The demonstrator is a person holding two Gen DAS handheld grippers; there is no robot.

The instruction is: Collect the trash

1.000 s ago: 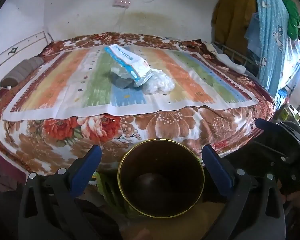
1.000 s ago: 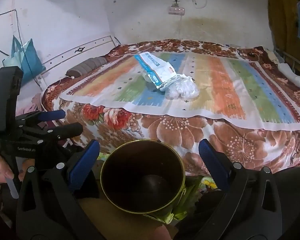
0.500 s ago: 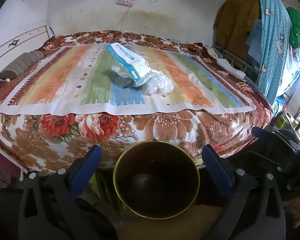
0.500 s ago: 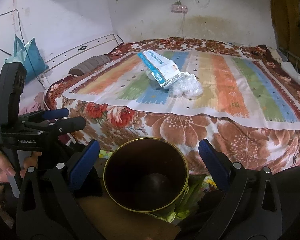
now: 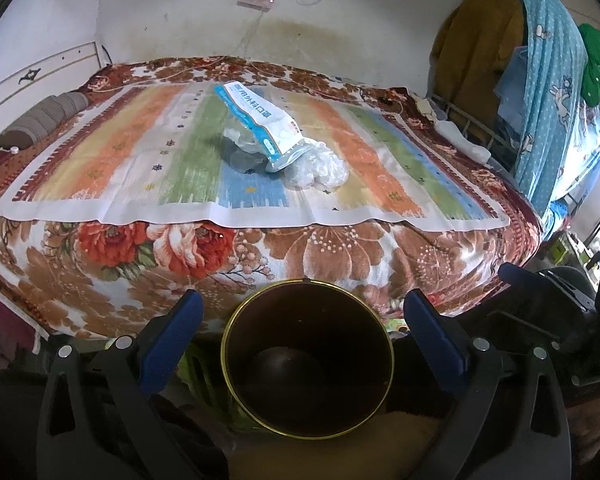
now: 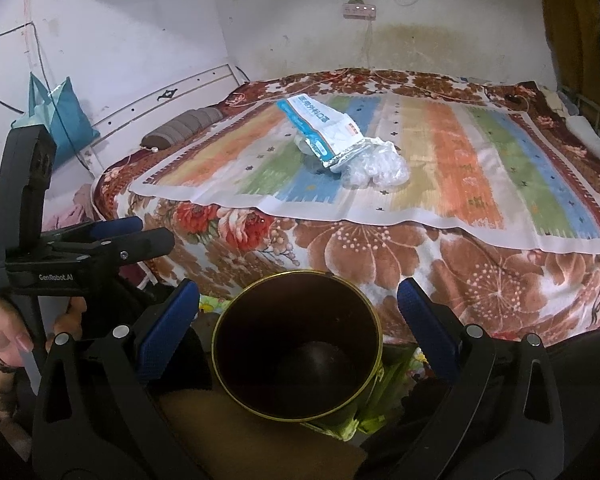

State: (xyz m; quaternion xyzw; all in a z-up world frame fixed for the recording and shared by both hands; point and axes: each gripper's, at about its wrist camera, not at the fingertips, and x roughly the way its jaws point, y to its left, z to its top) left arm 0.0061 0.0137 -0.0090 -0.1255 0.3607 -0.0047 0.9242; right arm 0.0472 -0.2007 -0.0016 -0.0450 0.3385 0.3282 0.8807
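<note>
Setting: we look across a bed (image 5: pixel 340 256) with a floral cover, on which a striped cloth (image 5: pixel 140 168) is spread.
Trash, position: a blue-and-white packet (image 5: pixel 256 116) lies mid-cloth, one end resting on a crumpled clear plastic bag (image 5: pixel 318 166); in the right wrist view the same packet (image 6: pixel 320 128) and plastic bag (image 6: pixel 376 166) sit well beyond the bin.
Bin: a dark round bin (image 5: pixel 308 364) with a brass-coloured rim stands at the near edge of the bed, mouth open, and looks empty inside.
Left gripper (image 5: pixel 303 320): jaws spread wide, holding nothing, hovering low with the bin between its blue pads (image 5: pixel 172 328).
Right gripper (image 6: pixel 298 314): likewise wide and empty, framing the bin, well short of the trash.
Handling, judged: we expect both items to be very light, soft and limp; the film is likely slippery and will compress rather than resist.
Grasp site, judged: we favour pinching the bunched mass of the plastic bag, and taking the packet across its flat width near its raised end, where the fingers can get under it.
Risk, judged: a shallow pinch may catch the cloth beneath too.
</note>
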